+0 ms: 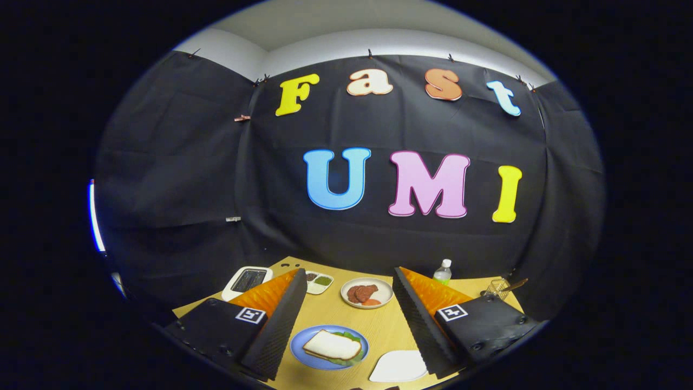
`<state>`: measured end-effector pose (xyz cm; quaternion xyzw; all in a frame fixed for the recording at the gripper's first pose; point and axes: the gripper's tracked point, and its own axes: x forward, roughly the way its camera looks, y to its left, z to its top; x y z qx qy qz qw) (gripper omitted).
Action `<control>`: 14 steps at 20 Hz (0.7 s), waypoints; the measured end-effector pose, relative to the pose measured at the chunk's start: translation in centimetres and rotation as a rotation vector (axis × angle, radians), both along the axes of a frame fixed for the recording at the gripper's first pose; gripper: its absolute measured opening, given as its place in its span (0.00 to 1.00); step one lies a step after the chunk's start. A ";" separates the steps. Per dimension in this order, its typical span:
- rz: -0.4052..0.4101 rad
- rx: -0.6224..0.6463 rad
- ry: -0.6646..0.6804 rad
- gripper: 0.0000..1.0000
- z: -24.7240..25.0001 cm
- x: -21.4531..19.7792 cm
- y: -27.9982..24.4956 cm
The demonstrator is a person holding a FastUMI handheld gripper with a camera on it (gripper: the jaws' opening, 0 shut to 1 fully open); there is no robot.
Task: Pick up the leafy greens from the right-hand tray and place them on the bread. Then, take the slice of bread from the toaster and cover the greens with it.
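Note:
A blue plate (303, 355) lies on the wooden table between my fingers. On it sits a slice of bread (330, 345) with leafy greens (353, 358) poking out from under its edges. The white toaster (246, 281) stands beyond my left finger (281, 319), its dark slots facing up. A white tray (399, 366) lies close to my right finger (419, 317). My gripper (346, 303) is open, held above the table with nothing between the fingers.
A round plate with reddish meat slices (366, 293) sits beyond the blue plate. A small white dish with dark and green sauces (318, 281) is next to the toaster. A water bottle (443, 272) and a wire basket (499, 287) stand at the far right.

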<state>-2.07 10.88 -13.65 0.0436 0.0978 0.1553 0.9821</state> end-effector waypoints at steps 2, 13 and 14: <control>-0.007 -0.045 -0.028 0.98 0.5 -0.5 -0.4; 0.011 -0.061 -0.023 0.98 1.3 0.2 0.5; 0.011 -0.060 -0.021 0.98 1.2 0.3 0.5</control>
